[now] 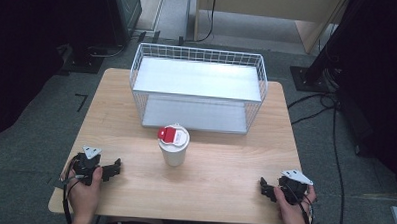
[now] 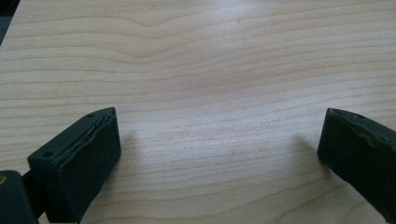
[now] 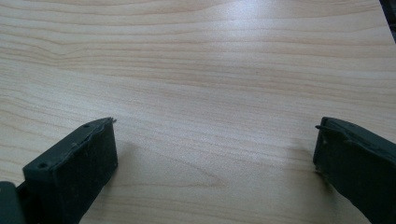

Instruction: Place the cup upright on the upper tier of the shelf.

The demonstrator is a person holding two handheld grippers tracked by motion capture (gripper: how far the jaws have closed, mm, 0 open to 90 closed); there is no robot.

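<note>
A white cup with a white lid and a red label on top stands upright at the middle of the wooden table, just in front of a white wire shelf rack. My left gripper rests near the table's front left, held by a hand, well left of the cup. My right gripper rests near the front right. In the left gripper view the left gripper has its jaws wide apart over bare wood. The right gripper in its own view is likewise open with nothing between the jaws.
The wire rack has two white shelves and takes up the table's back half. Grey carpet surrounds the table, with black cables on the floor at the right and dark stands at the back corners. Bare wood lies between the grippers and the cup.
</note>
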